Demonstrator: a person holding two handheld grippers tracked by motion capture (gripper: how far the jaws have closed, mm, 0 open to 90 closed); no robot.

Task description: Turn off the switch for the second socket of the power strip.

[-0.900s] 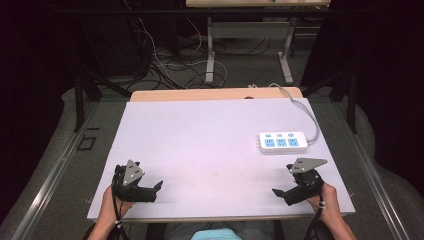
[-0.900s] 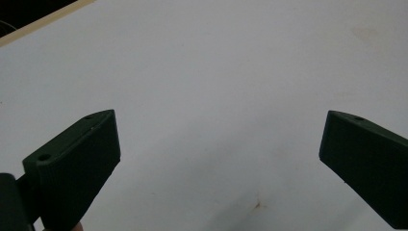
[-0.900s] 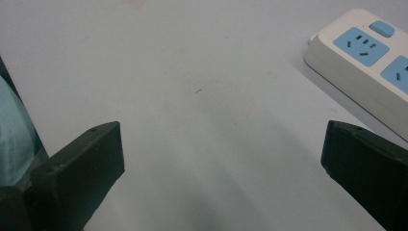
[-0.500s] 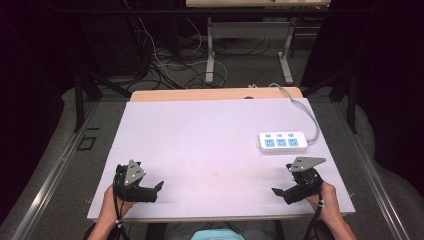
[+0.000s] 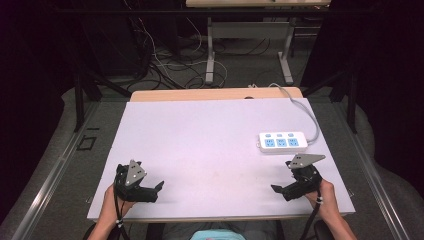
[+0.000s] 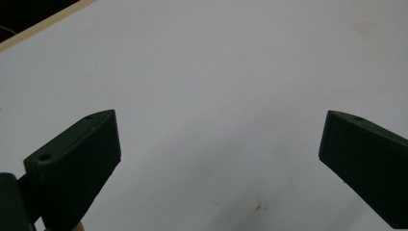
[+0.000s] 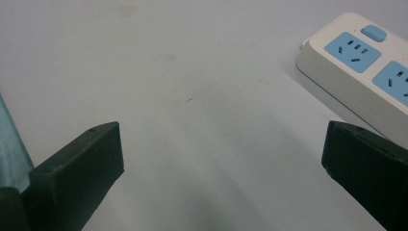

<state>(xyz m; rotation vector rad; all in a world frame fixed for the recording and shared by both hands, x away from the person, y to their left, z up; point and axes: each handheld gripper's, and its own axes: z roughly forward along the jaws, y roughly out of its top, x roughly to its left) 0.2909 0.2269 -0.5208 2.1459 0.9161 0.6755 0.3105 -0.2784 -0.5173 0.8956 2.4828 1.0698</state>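
A white power strip (image 5: pixel 283 142) with blue sockets lies at the right of the white table (image 5: pixel 210 140), its grey cable (image 5: pixel 305 112) running off the far edge. My left gripper (image 5: pixel 159 186) rests near the front left edge, open, with nothing between its jaws; its own view shows bare tabletop (image 6: pixel 216 96). My right gripper (image 5: pixel 275 189) rests near the front right edge, also open and holding nothing. The power strip (image 7: pixel 365 62) lies just beyond its right jaw in the right gripper view.
A wooden strip (image 5: pixel 215 94) borders the table's far edge. Beyond it stand desk legs (image 5: pixel 210 55) and tangled cables (image 5: pixel 160 60) on the floor. A person's hands (image 5: pixel 112 207) hold both grippers at the front edge.
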